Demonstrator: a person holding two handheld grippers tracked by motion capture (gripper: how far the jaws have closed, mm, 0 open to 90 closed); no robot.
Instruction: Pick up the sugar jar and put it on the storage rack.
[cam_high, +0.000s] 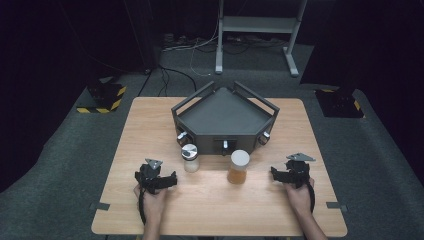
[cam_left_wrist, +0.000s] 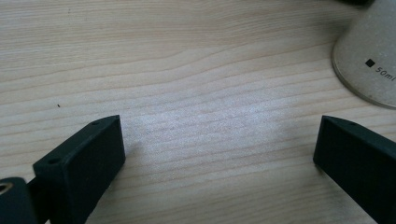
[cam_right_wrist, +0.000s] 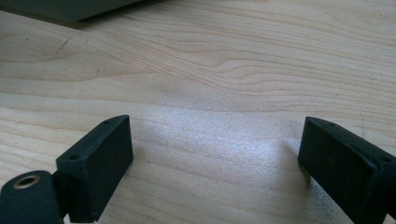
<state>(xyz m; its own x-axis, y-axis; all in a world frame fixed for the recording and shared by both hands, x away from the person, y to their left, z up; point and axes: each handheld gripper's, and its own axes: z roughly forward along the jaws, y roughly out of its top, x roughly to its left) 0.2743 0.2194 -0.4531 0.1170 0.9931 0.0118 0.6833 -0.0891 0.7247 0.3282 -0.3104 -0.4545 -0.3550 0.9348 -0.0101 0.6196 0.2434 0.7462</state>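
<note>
left gripper (cam_high: 156, 179) jaws wide apart, nothing between them, resting near the front of the wooden table (cam_high: 150, 125). right gripper (cam_high: 292, 175) likewise spread and empty. small silver-capped jar (cam_high: 190, 158) just ahead of the left one, amber jar (cam_high: 238, 167) mid-table, both upright in front of the grey tray (cam_high: 225, 112). nothing picked up yet; looks like the start, all handling left.

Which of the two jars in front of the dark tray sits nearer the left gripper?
The small clear jar with the silver metal lid; the taller jar of amber liquid with a pale lid stands farther right, mid-table.
</note>
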